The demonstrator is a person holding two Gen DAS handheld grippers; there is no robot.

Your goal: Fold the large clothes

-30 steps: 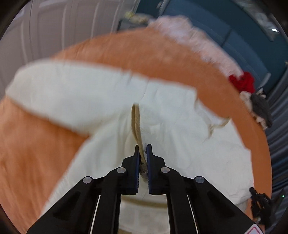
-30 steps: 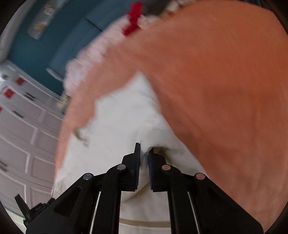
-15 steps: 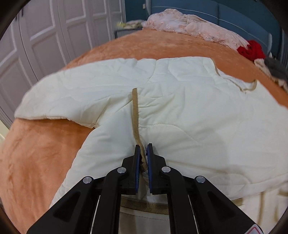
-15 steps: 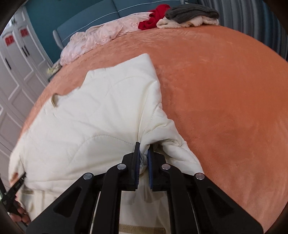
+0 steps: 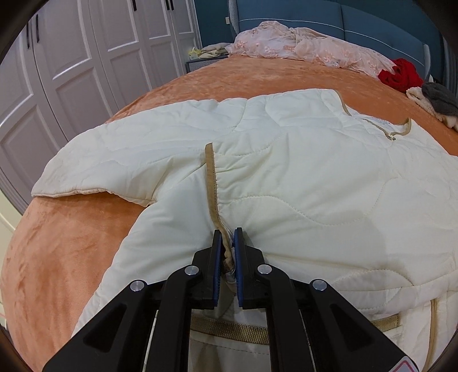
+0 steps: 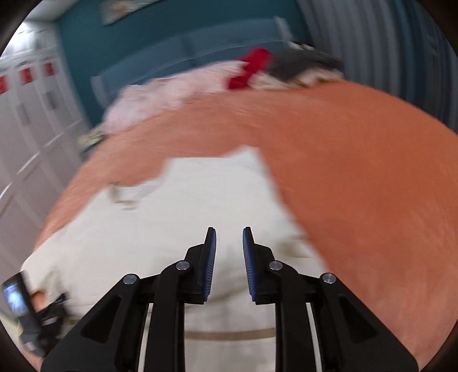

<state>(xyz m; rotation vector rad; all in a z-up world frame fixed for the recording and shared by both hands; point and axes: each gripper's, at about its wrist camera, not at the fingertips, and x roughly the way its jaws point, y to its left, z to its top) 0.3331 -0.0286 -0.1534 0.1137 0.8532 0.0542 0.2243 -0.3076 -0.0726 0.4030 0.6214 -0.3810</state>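
Orange bedspread [image 5: 65, 246] is covering the whole bed, and we are seeing it bare on the left of the garment in the left wrist view and bare across the right side [image 6: 372, 186] in the right wrist view. White panelled wardrobe doors [image 5: 86, 57] are standing along the bed's left side. At the far edge, against the blue headboard [image 5: 372, 20], a pink lacy heap [image 5: 300, 43], a red garment [image 5: 400, 74] and a grey and cream pile [image 5: 438, 100] are lying together.

We are finding the cream quilted jacket [image 5: 300, 171] spread flat on the near half of the bed, one sleeve [image 5: 114, 168] reaching out toward the left edge. Its tan-trimmed edge [image 5: 211, 183] is running straight into the left claw [image 5: 227, 237], which is pinching that trim together with bunched fabric, jaws nearly pressed together. A tan hem band [image 5: 229, 329] is lying under the claw.

Our right claw [image 6: 229, 237] is spread, jaws well apart with nothing between them, hovering above the jacket [image 6: 186, 223]. This view is motion-blurred. The jacket's right border is meeting bare bedspread just right of the claw.
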